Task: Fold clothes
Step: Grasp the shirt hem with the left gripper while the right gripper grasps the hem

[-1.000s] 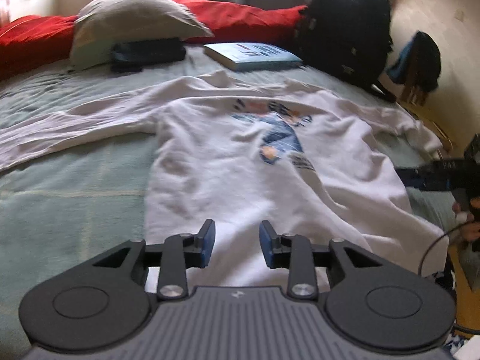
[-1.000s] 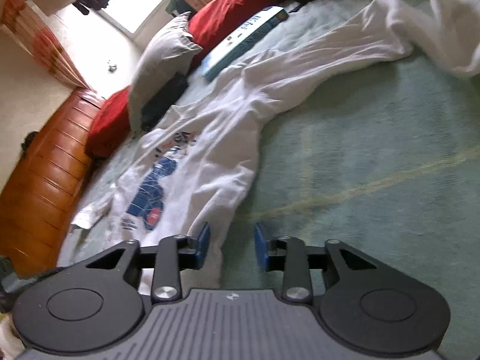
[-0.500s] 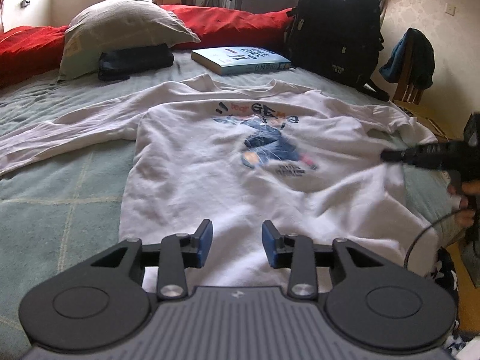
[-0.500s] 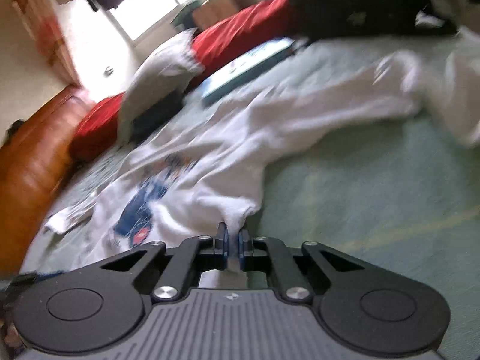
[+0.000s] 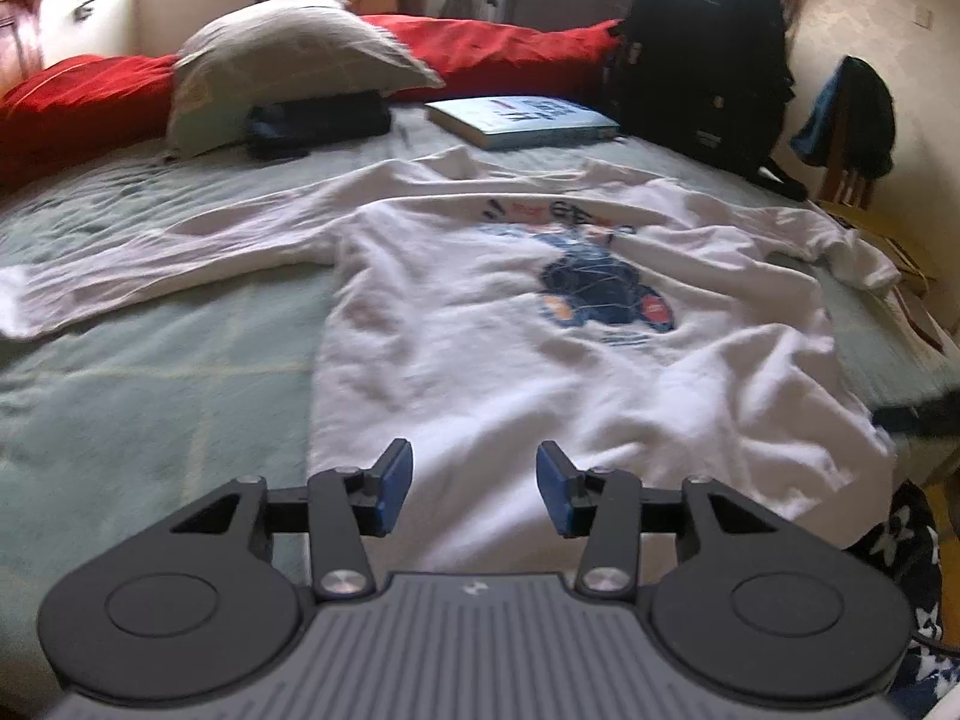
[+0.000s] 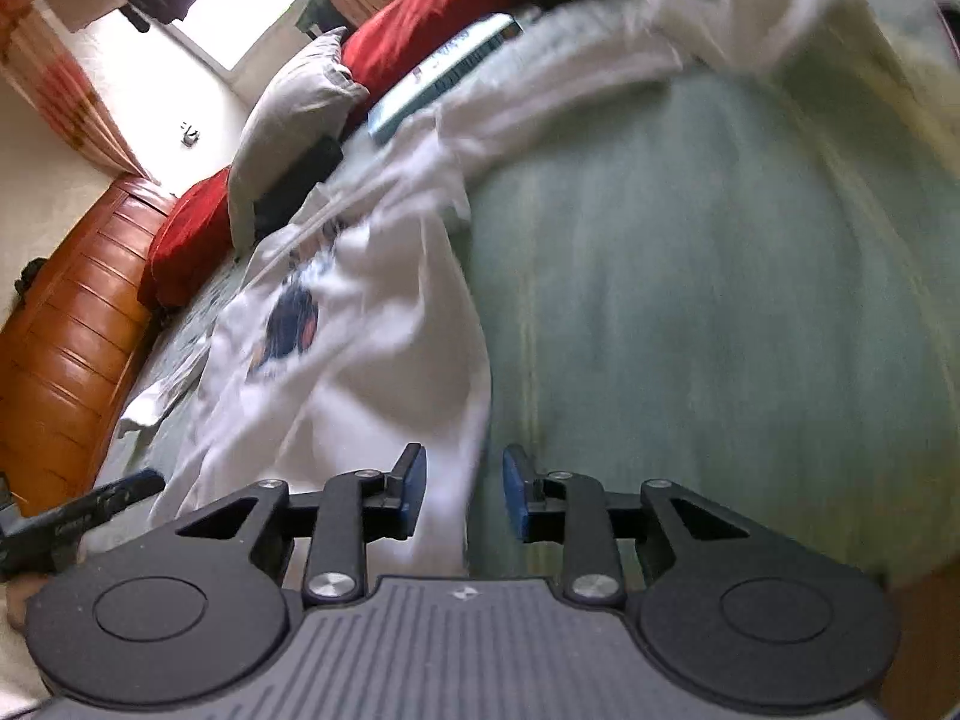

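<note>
While both tools stand over the near edge of the bed, the white long-sleeved shirt point(image 5: 540, 360) lies spread face up on the green bedspread point(image 5: 150, 408), its blue printed figure toward twelve o'clock of the left gripper point(image 5: 474, 489). That gripper's jaws are opening and stand moderately apart above the shirt's hem; the blue pads point(image 5: 393, 483) press on nothing and no cloth is seen pinched between them. One sleeve runs out flat toward nine o'clock, the other toward three o'clock, where its cuff is bunched at the bed's edge.

In the right wrist view the right gripper point(image 6: 465, 492) has its jaws opening too, with a narrower gap. The shirt's side edge point(image 6: 420, 360) lies in the gap between the pads as seen from the camera, but the picture is blurred and I cannot tell whether the cloth touches either pad; it does not appear clamped. The other tool's dark body shows at about nine o'clock in this view.

Beyond the shirt, at twelve o'clock in the left view, lie a book point(image 5: 522, 120), a grey pillow point(image 5: 288, 66) resting on a dark pouch point(image 5: 318, 123), and red cushions point(image 5: 84, 102). A black backpack point(image 5: 702, 54) stands at one o'clock.
</note>
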A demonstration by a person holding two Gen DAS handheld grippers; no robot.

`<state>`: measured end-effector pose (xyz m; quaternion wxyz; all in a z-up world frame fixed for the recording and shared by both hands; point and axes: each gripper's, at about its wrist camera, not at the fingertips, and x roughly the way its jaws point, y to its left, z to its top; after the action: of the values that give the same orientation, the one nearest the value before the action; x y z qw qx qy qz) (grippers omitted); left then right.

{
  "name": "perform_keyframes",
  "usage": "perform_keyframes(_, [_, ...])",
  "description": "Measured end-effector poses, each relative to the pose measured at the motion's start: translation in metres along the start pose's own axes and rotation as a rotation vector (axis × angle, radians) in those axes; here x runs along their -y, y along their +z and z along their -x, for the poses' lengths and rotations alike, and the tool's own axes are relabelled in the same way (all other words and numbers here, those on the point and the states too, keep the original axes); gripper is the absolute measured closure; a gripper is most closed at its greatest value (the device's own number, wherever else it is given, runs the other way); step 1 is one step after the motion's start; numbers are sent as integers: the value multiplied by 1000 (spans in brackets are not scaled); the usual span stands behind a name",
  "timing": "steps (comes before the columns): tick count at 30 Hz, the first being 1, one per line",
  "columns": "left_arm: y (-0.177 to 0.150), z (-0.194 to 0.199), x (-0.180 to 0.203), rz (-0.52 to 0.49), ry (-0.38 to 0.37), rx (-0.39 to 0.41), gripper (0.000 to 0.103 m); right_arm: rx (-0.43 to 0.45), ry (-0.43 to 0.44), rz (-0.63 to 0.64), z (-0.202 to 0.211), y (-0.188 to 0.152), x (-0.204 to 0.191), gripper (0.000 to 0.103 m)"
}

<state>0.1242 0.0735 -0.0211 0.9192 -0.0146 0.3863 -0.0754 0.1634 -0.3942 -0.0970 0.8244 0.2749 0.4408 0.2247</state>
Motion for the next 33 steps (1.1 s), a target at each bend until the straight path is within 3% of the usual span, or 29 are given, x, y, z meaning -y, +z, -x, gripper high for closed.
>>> perform_keyframes(4, [-6,2,-11,37,21,-14,57,-16,54,-35,-5,-18,2,72])
perform_keyframes(6, [-8,4,-14,48,24,-18,57,-19,27,-23,-7,-18,-3,90])
perform_keyframes(11, [-11,10,-20,58,17,-24,54,-16,-25,56,12,-13,-11,90])
perform_keyframes(15, [-1,7,-29,76,-23,-43,51,-8,-58,70,23,-5,-8,82])
perform_keyframes(21, [41,-17,-56,126,-99,-35,44,50,17,65,28,47,-11,63])
perform_keyframes(26, [74,-60,-104,347,-181,-45,42,39,59,60,-3,105,-16,50])
perform_keyframes(29, [83,-92,-132,501,-240,-56,42,9,68,18,-31,137,-9,48])
perform_keyframes(33, [87,-134,-154,622,-291,-99,42,-26,58,-42,-67,161,5,47])
